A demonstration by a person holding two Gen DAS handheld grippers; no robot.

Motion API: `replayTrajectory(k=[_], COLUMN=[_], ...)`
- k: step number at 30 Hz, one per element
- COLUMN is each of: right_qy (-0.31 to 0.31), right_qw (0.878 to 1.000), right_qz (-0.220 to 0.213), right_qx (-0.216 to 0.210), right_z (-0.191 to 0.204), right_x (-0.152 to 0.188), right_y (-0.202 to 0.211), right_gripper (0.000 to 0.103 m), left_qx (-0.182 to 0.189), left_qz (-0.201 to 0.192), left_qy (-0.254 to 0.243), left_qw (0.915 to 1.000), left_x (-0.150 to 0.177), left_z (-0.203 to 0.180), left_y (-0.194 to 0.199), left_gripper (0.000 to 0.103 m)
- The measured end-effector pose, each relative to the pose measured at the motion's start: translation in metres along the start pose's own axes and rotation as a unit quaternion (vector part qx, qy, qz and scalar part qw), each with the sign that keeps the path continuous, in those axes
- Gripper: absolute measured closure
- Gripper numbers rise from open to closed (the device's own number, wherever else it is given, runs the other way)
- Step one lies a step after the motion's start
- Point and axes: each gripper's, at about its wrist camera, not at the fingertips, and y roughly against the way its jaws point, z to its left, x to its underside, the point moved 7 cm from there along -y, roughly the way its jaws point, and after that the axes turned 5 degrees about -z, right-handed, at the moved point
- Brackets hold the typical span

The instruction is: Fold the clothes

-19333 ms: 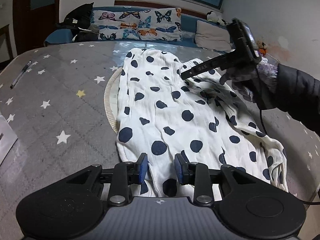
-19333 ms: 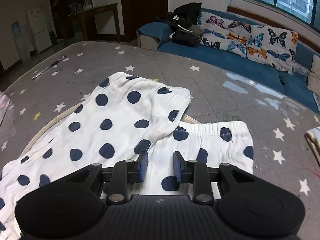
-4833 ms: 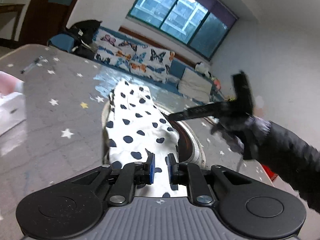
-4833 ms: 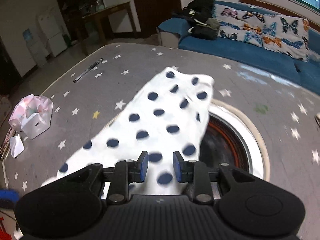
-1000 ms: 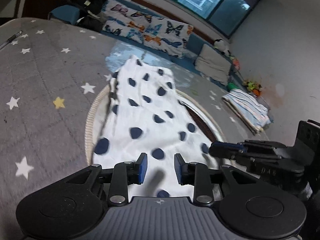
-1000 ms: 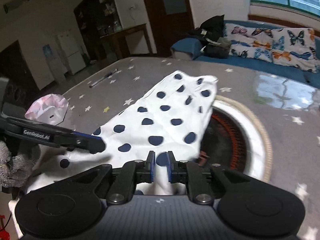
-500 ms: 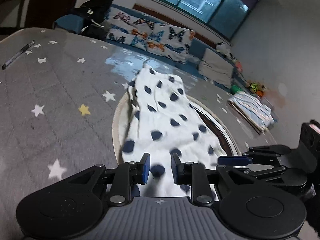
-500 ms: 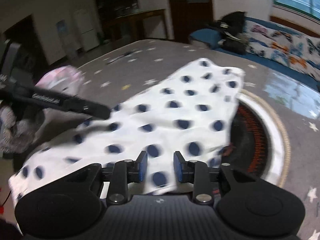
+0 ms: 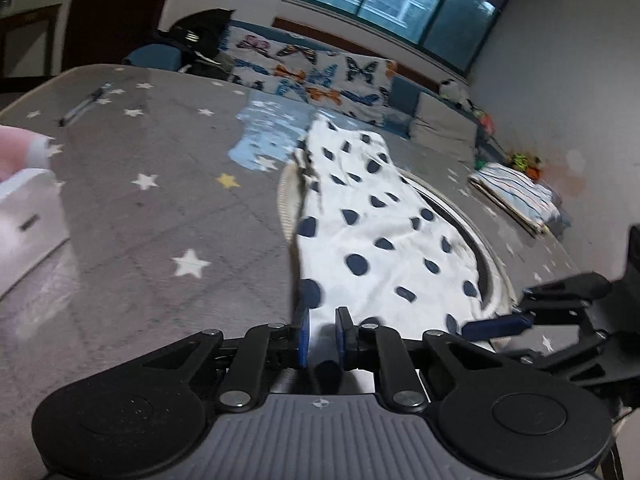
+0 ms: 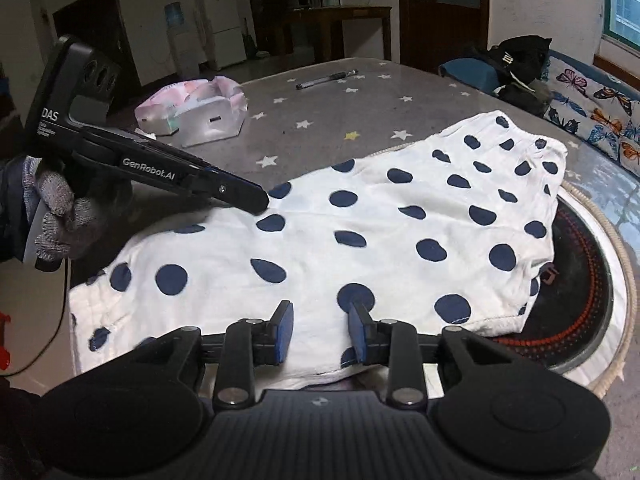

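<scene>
The white cotton garment with navy polka dots (image 10: 360, 240) lies lengthwise over the round woven mat (image 10: 624, 264) on the grey star-print tabletop (image 9: 160, 208), so with the left gripper (image 9: 319, 332) narrowed on its near hem and the right gripper (image 10: 319, 330) parted wide above the cloth, keep both edges level.

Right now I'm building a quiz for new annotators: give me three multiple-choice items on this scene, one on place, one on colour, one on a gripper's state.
1. Where does the pen lie?
A. on the star-print table
B. on the garment
C. on the sofa

2. What colour are the dots on the white garment?
A. red
B. navy blue
C. green

3. How do the right gripper fingers stand?
A. clamped shut on the pen
B. apart, over the garment's near edge
C. out of view

Answers: 1 A, it rests on the far tabletop; 2 B, dark blue on white; 3 B, cloth shows in the gap between the pads.
</scene>
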Motion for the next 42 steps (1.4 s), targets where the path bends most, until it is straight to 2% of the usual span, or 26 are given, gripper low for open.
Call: replayTrajectory(k=[3, 5, 6, 9, 17, 20, 26, 30, 33, 36, 42], right_qy=[-0.002, 0.001, 0.003, 0.008, 0.02, 0.028, 0.031, 0.038, 0.036, 0.034, 0.024], right_qw=[1.0, 1.0, 1.0, 1.0, 0.999, 0.999, 0.999, 0.998, 0.999, 0.998, 0.998], right_qz=[-0.008, -0.007, -0.007, -0.007, -0.022, -0.012, -0.018, -0.023, -0.011, 0.001, -0.006], right_qx=[0.0, -0.003, -0.003, -0.004, -0.034, -0.035, -0.025, -0.033, -0.038, -0.044, -0.052], right_z=[0.005, 0.01, 0.012, 0.018, 0.047, 0.055, 0.059, 0.067, 0.071, 0.076, 0.072], right_x=[-0.001, 0.0, 0.001, 0.002, 0.0, 0.008, 0.008, 0.008, 0.017, 0.027, 0.019], right_y=[0.006, 0.006, 0.007, 0.009, 0.02, 0.012, 0.021, 0.035, 0.03, 0.024, 0.031], right_gripper=[0.073, 0.069, 0.065, 0.065, 0.065, 0.065, 0.065, 0.065, 0.065, 0.065, 0.065], left_qx=[0.003, 0.019, 0.028, 0.044, 0.033, 0.023, 0.018, 0.038, 0.049, 0.038, 0.03], left_qz=[-0.012, -0.02, -0.019, -0.008, 0.009, 0.012, -0.01, -0.02, -0.011, 0.003, 0.02], left_qy=[0.005, -0.001, -0.006, -0.029, -0.053, -0.05, -0.047, -0.051, -0.059, -0.066, -0.049], left_qw=[0.9999, 0.9996, 0.9994, 0.9986, 0.998, 0.9984, 0.9987, 0.9978, 0.997, 0.9971, 0.9982], left_x=[-0.003, -0.003, -0.001, 0.009, 0.033, 0.04, 0.031, 0.033, 0.044, 0.056, 0.062], left_z=[-0.003, -0.014, -0.02, -0.034, -0.034, -0.027, -0.03, -0.044, -0.053, -0.051, -0.038], left_y=[0.011, 0.02, 0.022, 0.027, 0.033, 0.031, 0.047, 0.062, 0.065, 0.059, 0.057], left_gripper=[0.088, 0.087, 0.087, 0.087, 0.087, 0.085, 0.086, 0.086, 0.086, 0.086, 0.085])
